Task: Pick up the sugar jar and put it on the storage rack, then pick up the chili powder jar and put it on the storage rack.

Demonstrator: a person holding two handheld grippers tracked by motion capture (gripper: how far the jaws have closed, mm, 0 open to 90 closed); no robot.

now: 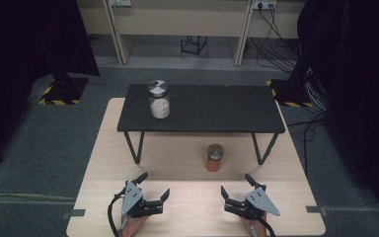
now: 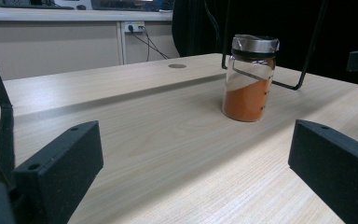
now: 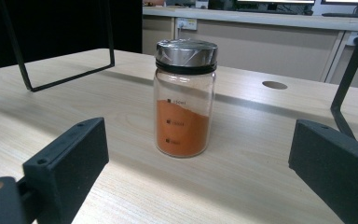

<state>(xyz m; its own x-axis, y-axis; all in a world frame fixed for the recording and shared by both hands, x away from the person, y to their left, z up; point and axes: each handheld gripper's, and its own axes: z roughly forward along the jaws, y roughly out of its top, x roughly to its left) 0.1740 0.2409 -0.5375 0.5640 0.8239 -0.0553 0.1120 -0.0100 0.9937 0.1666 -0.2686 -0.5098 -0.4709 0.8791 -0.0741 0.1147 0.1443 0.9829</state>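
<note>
A glass jar of orange powder point(image 1: 214, 157) with a silver lid stands upright on the wooden table point(image 1: 103, 163), under the front edge of a low black shelf point(image 1: 202, 111). A second jar holding white powder point(image 1: 158, 98) stands on the shelf's left part. My left gripper point(image 1: 154, 186) rests open near the table's front edge, left of the orange jar point(image 2: 249, 79). My right gripper point(image 1: 236, 186) is open too, just in front of the orange jar point(image 3: 185, 98), which stands between and beyond its jaws, untouched.
The shelf's thin black legs point(image 1: 133, 145) point(image 1: 264, 148) stand on the table either side of the orange jar. A round cable hole point(image 3: 275, 85) is in the tabletop. Desks, cables point(image 1: 276, 44) and dark curtains lie beyond on grey carpet.
</note>
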